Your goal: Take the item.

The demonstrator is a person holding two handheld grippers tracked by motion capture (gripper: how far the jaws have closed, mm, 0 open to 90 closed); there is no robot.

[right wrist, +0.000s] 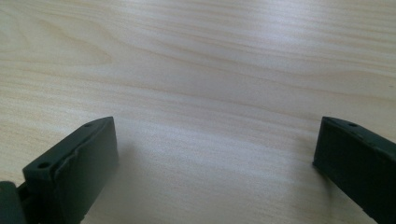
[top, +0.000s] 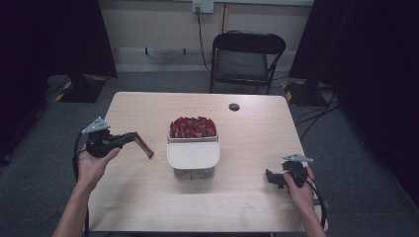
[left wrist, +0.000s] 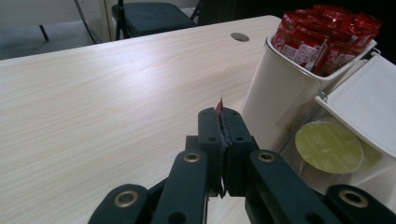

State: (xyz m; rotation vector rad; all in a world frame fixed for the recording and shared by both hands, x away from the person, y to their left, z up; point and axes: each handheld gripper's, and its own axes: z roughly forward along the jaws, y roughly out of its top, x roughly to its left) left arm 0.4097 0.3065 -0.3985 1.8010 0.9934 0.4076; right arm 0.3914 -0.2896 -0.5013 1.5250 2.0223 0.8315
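Left gripper (top: 134,138) pinches a red sachet (top: 144,145) beside the white container (top: 193,157); right gripper (top: 271,177), jaws spread wide, hovers over bare worktop (top: 247,133).

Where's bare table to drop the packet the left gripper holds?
Bare wood between left gripper and white organizer, along the near edge, and right, between organizer and right gripper. The red packet clamped. Crowded: organizer's back bin of red packets.

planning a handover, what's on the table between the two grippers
In the high view, the white holder packed with red packets stands between the left gripper and right gripper.
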